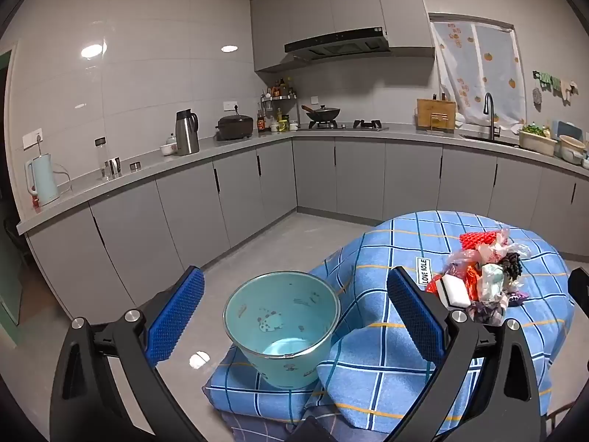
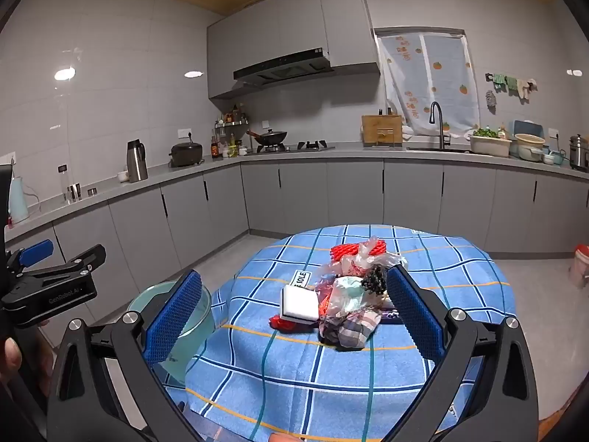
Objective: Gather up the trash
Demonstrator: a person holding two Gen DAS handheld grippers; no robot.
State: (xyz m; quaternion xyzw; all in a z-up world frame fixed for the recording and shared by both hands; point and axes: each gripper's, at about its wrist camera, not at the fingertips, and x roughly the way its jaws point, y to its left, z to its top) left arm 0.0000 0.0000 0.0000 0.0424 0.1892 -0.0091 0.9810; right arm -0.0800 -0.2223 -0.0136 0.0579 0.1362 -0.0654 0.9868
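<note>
On the blue checked tablecloth (image 2: 434,335), near the middle of the round table, lies the trash heap (image 2: 353,294): a red foam fruit net (image 2: 359,249) on the far side of the heap, crumpled clear plastic film, a dark grape stem (image 2: 375,280), a white sponge block (image 2: 300,304) on the heap's left edge, and a wadded checked wrapper nearest the camera. To the left of the heap, off the table's edge and lower down, stands the teal bucket (image 1: 283,328), upright on a cloth-covered stool, its mouth open; only its pale floor shows inside, with nothing visibly in it.

Neither claw holds anything. The left gripper (image 1: 294,316) hangs just short of the bucket with its blue pads spread as wide as they go, the bucket's rim framed between them but untouched. The right gripper (image 2: 294,316) faces the heap, likewise fully spread, with the heap seen between its pads and no contact visible.

By the look of it, collection has not begun: all the trash sits on the cloth and the bucket appears bare. The step in hand seems to be the approach. The next move likely calls for the right claw to drop onto one piece at the heap's near or left edge, perhaps the sponge block, which stands clear and firm, close on it, and carry it left over the bucket. The film and wrapper are loose and tangled, so a pinch there may drag neighbours along.
</note>
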